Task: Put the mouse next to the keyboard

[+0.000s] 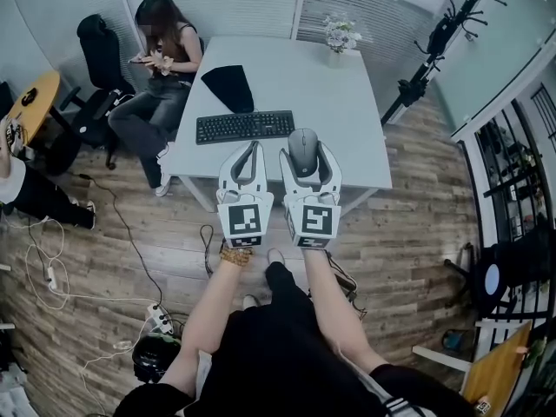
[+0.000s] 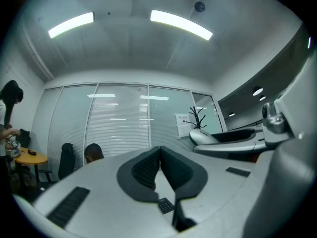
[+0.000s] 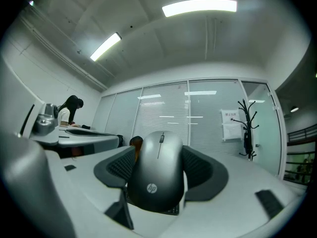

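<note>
A grey mouse (image 1: pixel 302 158) sits between the jaws of my right gripper (image 1: pixel 307 146), and the dark pads press on both its sides. It hangs over the white table (image 1: pixel 356 111), just right of the black keyboard (image 1: pixel 245 126) and nearer the front edge. In the right gripper view the mouse (image 3: pixel 158 175) fills the gap between the jaws and its logo faces the camera. My left gripper (image 1: pixel 254 148) hovers beside the right one, over the keyboard's front edge. Its pads (image 2: pixel 146 170) meet with nothing between them.
A black cloth (image 1: pixel 229 85) lies behind the keyboard, and a vase of flowers (image 1: pixel 339 37) stands at the table's far side. A seated person (image 1: pixel 161 68) is at the far left corner by an office chair (image 1: pixel 100 50). Cables and a power strip (image 1: pixel 156 320) lie on the floor.
</note>
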`<state>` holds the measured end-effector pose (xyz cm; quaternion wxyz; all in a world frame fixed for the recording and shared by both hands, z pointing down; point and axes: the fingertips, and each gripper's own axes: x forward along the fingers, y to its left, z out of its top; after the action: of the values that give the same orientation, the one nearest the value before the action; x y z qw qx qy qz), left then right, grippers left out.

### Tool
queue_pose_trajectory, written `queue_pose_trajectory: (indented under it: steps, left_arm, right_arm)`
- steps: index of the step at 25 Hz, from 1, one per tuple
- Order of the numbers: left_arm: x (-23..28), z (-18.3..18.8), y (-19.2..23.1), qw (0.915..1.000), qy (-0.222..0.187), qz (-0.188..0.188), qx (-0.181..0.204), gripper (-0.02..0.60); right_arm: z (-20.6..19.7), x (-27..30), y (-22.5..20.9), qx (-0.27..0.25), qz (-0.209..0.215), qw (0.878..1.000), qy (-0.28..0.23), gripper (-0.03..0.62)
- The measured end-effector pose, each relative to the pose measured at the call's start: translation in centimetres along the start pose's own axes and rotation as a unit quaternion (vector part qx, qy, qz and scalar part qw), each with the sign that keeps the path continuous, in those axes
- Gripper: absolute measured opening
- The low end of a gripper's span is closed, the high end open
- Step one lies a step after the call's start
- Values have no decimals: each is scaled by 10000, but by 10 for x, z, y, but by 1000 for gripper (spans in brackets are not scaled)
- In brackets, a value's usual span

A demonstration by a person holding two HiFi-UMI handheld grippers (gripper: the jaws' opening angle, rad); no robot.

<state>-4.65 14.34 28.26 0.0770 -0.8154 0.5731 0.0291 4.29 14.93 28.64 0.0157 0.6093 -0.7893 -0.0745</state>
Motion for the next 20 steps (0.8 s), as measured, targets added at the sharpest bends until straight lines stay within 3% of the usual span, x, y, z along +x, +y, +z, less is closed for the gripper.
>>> queue_pose_trajectory:
  steps: [20]
  left_arm:
    - [87, -35, -1, 9995, 241, 180, 28, 12]
  right_arm:
    - [-33, 78, -52, 143, 184, 9997, 101, 298]
